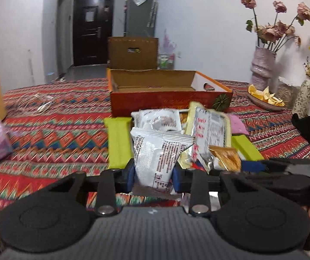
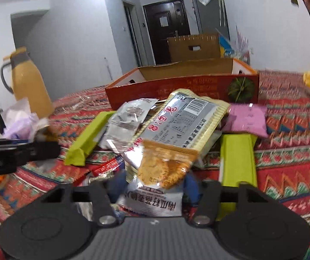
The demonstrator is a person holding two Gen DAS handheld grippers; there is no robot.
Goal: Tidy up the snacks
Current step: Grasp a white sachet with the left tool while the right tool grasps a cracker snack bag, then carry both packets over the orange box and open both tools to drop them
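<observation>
Silver foil dominates our left wrist view: a silver snack packet [image 1: 155, 156] printed with dark text stands between the blue pads of the left gripper [image 1: 153, 176], at 6 o'clock in the frame. The jaws are narrowed onto the packet's lower end, and both pads touch it.

Only this view shows the vase of dried roses [image 1: 263, 65] at 2 o'clock and the dish of orange peel [image 1: 265, 99] beside it. The right gripper's dark body enters at 3 o'clock.

Our right wrist view alone shows a yellow thermos jug [image 2: 28, 82] at 9 o'clock, with crumpled lilac plastic [image 2: 20, 119] near it. Here the right gripper [image 2: 152, 186] sits at 6 o'clock, its jaws part closed around a white packet with Chinese lettering [image 2: 152, 203]. A clear orange-crumb packet [image 2: 163, 164] lies over that one, above the jaws; blur keeps us from telling whether the pads press it too.

Both views share the snack pile on the patterned red cloth [image 1: 57, 130]: a gold-edged packet [image 2: 187, 121], lime green bars [image 2: 237, 156] on either side, and a pink packet [image 2: 246, 119]. Beyond the pile, at 12 o'clock, stands the open orange cardboard box [image 1: 167, 99], its flap upright.
</observation>
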